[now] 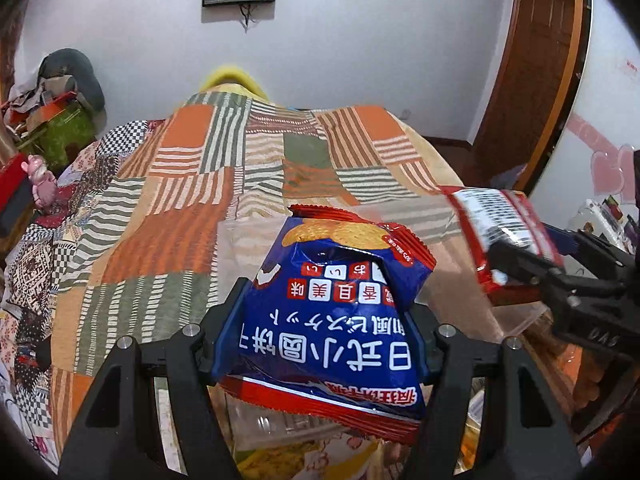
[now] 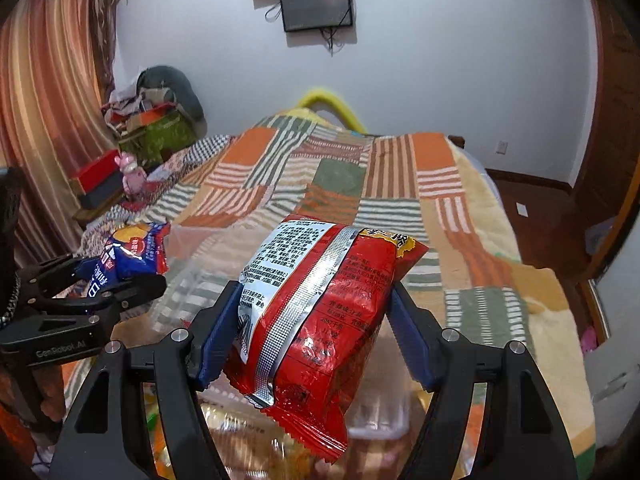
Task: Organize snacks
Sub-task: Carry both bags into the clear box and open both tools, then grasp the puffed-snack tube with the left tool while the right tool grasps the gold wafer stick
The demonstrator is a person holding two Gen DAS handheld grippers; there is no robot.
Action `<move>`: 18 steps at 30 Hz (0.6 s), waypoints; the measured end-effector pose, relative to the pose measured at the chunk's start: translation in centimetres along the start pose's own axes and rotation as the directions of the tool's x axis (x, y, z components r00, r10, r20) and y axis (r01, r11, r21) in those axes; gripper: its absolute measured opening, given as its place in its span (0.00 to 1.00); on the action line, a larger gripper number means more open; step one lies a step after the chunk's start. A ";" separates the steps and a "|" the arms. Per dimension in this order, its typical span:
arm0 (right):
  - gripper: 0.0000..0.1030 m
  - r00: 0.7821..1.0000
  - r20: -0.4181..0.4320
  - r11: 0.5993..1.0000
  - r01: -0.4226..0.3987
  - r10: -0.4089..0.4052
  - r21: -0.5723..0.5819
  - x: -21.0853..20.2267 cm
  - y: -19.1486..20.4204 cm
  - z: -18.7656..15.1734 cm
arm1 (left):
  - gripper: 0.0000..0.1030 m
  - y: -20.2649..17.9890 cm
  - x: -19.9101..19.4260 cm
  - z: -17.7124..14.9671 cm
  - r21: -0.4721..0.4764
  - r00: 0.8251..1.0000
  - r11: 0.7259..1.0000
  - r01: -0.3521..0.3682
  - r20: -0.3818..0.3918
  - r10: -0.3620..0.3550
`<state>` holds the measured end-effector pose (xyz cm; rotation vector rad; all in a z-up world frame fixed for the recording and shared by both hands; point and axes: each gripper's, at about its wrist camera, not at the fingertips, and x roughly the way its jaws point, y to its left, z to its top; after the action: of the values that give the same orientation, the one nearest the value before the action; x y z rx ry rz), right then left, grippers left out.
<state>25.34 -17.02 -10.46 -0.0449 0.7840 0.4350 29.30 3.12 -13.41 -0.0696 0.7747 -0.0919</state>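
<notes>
You are in the middle of the work, not at its end: each of your hands carries one packet in the air above the bed (image 2: 460,208), and neither packet is put down yet. Your left gripper (image 1: 328,316) holds the blue biscuit packet (image 1: 332,312) between its two blue pads, which press on both sides of the packet. Your right gripper (image 2: 316,320) is closed in the same way on the red snack packet (image 2: 320,320), and the back seam of this packet faces the camera. Under both grippers, at the near edge of the bed, you can see a clear plastic container (image 2: 384,408). I judge it is the place where the snacks must go, but I cannot tell how many are already inside, because the lower part of both views is blurred. What is left, I think, is to lower both packets and release them there. Both packets are glossy foil film, puffed with air like small pillows, with zigzag sealed ends. They wrinkle under the pads, so they are soft and a little slippery. The red one has a silver ribbed seam and a white panel with small print. The bed cover is a soft woven patchwork of orange, green and white stripes.
</notes>
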 end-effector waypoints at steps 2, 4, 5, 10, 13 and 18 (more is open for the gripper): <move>0.67 1.000 -0.020 1.000 -0.007 0.007 -0.008 0.5 0.1 -0.2 | 0.65 -0.3 0.3 -0.1 0.019 1.000 1.000 -0.009 -0.003 0.009; 0.67 0.999 -0.040 1.000 -0.014 0.013 -0.018 1.0 0.2 -0.3 | 0.65 -0.6 0.6 -0.1 0.040 1.000 0.999 -0.019 -0.006 0.020; 0.67 0.999 -0.049 1.000 -0.017 0.016 -0.023 1.1 0.3 -0.4 | 0.67 -0.7 0.7 0.0 0.048 1.000 0.999 -0.023 -0.010 0.023; 0.67 0.998 -0.061 0.999 -0.020 0.017 -0.047 0.7 0.3 -0.4 | 0.75 -1.0 0.9 0.1 0.064 1.000 0.998 -0.009 -0.029 0.011; 0.68 0.998 -0.054 0.999 -0.022 0.020 -0.046 -0.1 0.1 -0.1 | 0.81 -0.9 0.1 0.2 0.046 1.000 0.999 0.021 -0.019 -0.020; 0.68 1.000 -0.027 0.999 -0.010 0.009 -0.045 -2.0 -0.4 0.0 | 0.84 -0.9 -2.7 0.5 0.051 0.999 0.999 0.007 0.037 -0.009</move>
<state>24.22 -18.15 -9.10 -0.0894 0.8012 0.4617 27.70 2.58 -11.06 -0.0254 0.7341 -0.1173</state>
